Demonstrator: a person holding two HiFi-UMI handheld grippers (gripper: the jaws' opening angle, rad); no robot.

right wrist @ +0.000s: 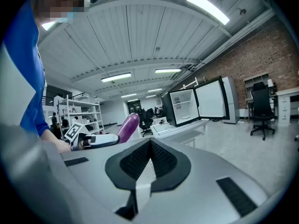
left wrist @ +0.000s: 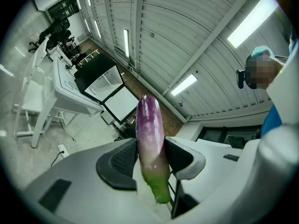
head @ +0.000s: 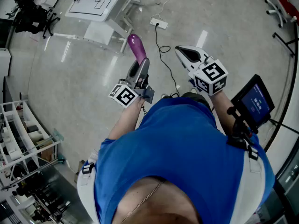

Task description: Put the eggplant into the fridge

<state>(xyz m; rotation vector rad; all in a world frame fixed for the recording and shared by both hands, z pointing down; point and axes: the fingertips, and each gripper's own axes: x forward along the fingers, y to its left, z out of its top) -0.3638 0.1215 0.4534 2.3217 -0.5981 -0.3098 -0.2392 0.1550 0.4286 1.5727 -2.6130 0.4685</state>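
Observation:
A purple eggplant (head: 137, 48) with a green stem end sticks out forward from my left gripper (head: 140, 66), which is shut on its lower part. In the left gripper view the eggplant (left wrist: 150, 134) stands between the two black pads of that gripper (left wrist: 152, 160). My right gripper (head: 183, 52) is held beside it to the right, shut, with nothing between its pads (right wrist: 150, 146). A small fridge (right wrist: 196, 104) stands on a white table (right wrist: 180, 127) ahead with its door swung open. The same fridge (left wrist: 100, 80) shows in the left gripper view.
A power strip (head: 159, 23) and a black cable (head: 161, 55) lie on the floor ahead. A white shelf rack (head: 23, 134) stands at the left, and a screen on a stand (head: 254, 101) at the right. An office chair (right wrist: 259, 108) is beyond the fridge.

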